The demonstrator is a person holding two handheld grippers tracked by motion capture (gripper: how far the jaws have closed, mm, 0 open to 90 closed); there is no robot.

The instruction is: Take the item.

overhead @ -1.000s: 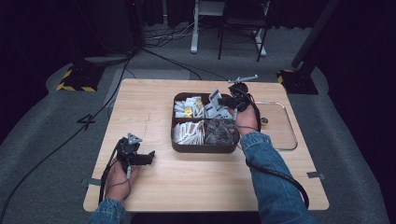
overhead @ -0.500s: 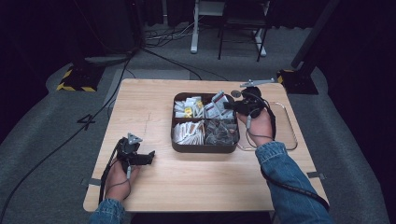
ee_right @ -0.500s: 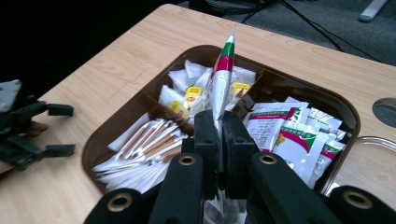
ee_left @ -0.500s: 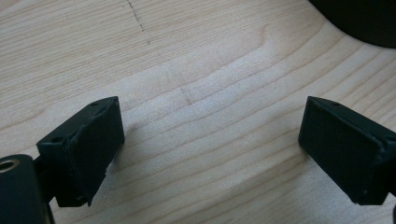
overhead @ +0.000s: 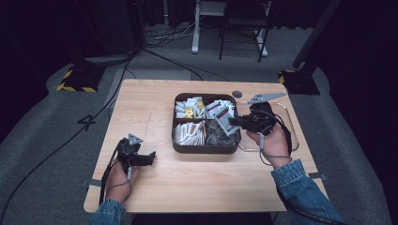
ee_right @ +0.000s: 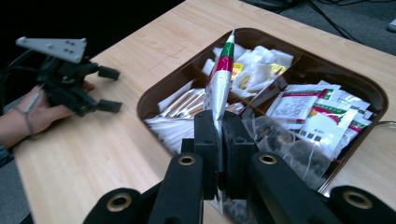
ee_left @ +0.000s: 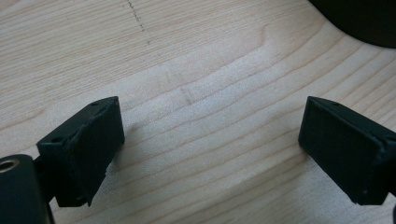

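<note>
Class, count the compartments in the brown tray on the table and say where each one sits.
4. The brown tray is split crosswise: far left, far right, near left and near right. All hold packets, so their floors are hidden.

Dark room; grey carpet (overhead: 51, 140); wooden table (overhead: 141, 103); desk legs (overhead: 195, 28) behind.

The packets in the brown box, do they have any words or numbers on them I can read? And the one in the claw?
None can be read.
Packets with red and green bands in the brown box: dark printed lines, too blurred to read.
Yellow-marked packets: too small to read.
Packet pinched in the right claw: seen edge-on, red and green bands, no letters to make out.
Floor: a dark mark, perhaps a "4", uncertain.
</note>
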